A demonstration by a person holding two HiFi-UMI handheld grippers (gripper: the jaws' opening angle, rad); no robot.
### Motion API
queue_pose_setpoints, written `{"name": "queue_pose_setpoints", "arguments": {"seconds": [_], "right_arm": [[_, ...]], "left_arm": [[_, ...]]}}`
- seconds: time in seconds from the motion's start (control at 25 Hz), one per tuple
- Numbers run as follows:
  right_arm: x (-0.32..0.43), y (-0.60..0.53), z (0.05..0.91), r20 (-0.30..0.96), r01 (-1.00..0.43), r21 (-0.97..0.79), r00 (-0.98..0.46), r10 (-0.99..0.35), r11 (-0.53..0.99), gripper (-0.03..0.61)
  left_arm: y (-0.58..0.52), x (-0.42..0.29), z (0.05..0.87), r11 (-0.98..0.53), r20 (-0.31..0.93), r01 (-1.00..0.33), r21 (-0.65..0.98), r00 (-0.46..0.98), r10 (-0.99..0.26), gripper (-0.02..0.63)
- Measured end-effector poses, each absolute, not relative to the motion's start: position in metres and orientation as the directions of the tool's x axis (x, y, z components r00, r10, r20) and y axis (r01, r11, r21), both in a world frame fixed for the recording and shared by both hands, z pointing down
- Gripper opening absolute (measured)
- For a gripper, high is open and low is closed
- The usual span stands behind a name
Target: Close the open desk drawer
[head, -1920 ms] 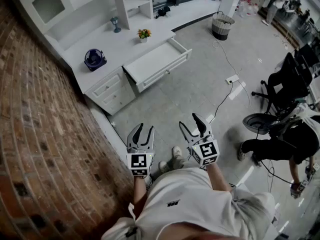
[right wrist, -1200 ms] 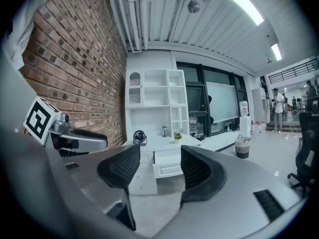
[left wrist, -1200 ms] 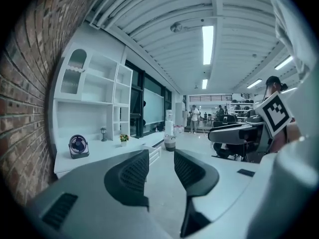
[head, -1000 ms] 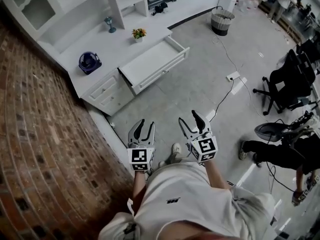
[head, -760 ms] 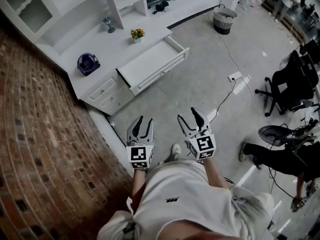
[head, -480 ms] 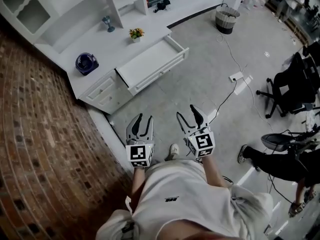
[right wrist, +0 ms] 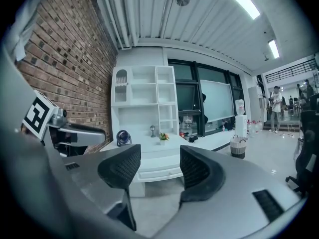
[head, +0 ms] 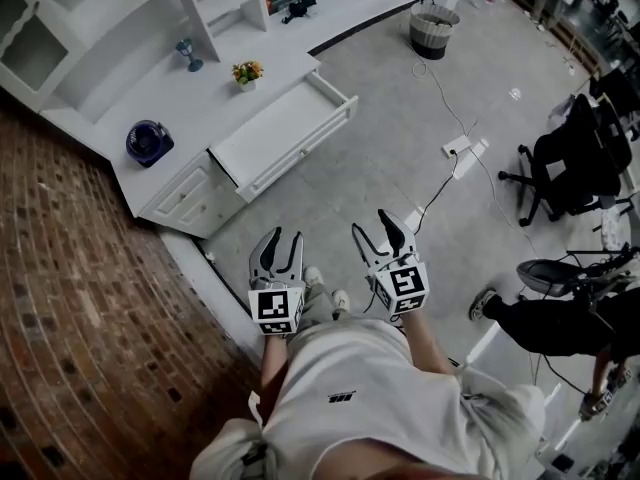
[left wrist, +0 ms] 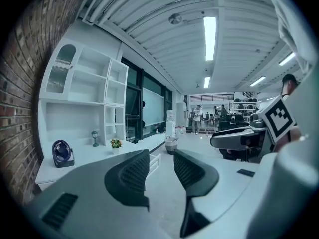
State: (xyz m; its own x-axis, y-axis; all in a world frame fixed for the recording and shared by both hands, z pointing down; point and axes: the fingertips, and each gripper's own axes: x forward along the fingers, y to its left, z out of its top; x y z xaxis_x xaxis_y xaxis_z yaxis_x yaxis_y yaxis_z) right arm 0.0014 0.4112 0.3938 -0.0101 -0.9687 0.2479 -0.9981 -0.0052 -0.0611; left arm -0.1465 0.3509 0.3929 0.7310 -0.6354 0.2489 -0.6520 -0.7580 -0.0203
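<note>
Two empty grippers and a stretch of bare floor lie between you and the job, so the step in hand is, as I judge it, the approach. On your left runs the brick wall (head: 70,298). Against it, the white desk (head: 200,103) carries a small blue fan (head: 148,140) and, further along, a potted flower (head: 245,72). The open drawer (head: 285,128) juts from the desk's right half, pulled well out, its front panel facing the floor ahead of you. It is well apart from both tools.

Your left gripper (head: 282,236) hangs near your waist with its jaws a moderate way apart and nothing between them. Your right gripper (head: 372,224) beside it is likewise parted and empty.

Walk up square to the drawer front, not in from the wall side, so the push runs straight along the slides. You need no grasp. Lay the flat of a gripper against the middle of the front panel and press evenly, since an off-centre shove could skew the drawer and jam it. Mind the white cable (head: 437,183) and power strip (head: 457,146) on the floor to your right as you step
</note>
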Motion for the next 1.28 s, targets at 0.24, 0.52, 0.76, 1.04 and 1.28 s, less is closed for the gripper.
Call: {"name": "queue_pose_setpoints", "arguments": {"seconds": [0.24, 0.52, 0.76, 1.04, 1.28], "right_arm": [[0.019, 0.379, 0.392, 0.260, -0.998, -0.046, 0.035, -0.965, -0.048, 0.244], [0.032, 0.337, 0.394, 0.279, -0.996, -0.035, 0.068, -0.958, -0.081, 0.241], [0.041, 0.309, 0.398, 0.288, -0.990, -0.029, 0.123, -0.950, -0.137, 0.239], [0.049, 0.296, 0.399, 0.301, -0.976, -0.023, 0.199, -0.933, -0.216, 0.236], [0.057, 0.291, 0.411, 0.328, -0.968, -0.008, 0.236, -0.915, -0.252, 0.235]], "left_arm": [[0.311, -0.129, 0.401, -0.778, 0.258, -0.628, -0.003, 0.751, -0.608, 0.166], [0.261, -0.113, 0.400, -0.800, 0.247, -0.600, 0.004, 0.776, -0.580, 0.166], [0.222, -0.098, 0.403, -0.833, 0.246, -0.554, 0.010, 0.808, -0.535, 0.166], [0.198, -0.079, 0.411, -0.877, 0.247, -0.481, 0.021, 0.852, -0.462, 0.164], [0.182, -0.067, 0.413, -0.891, 0.239, -0.452, 0.041, 0.871, -0.430, 0.163]]}}
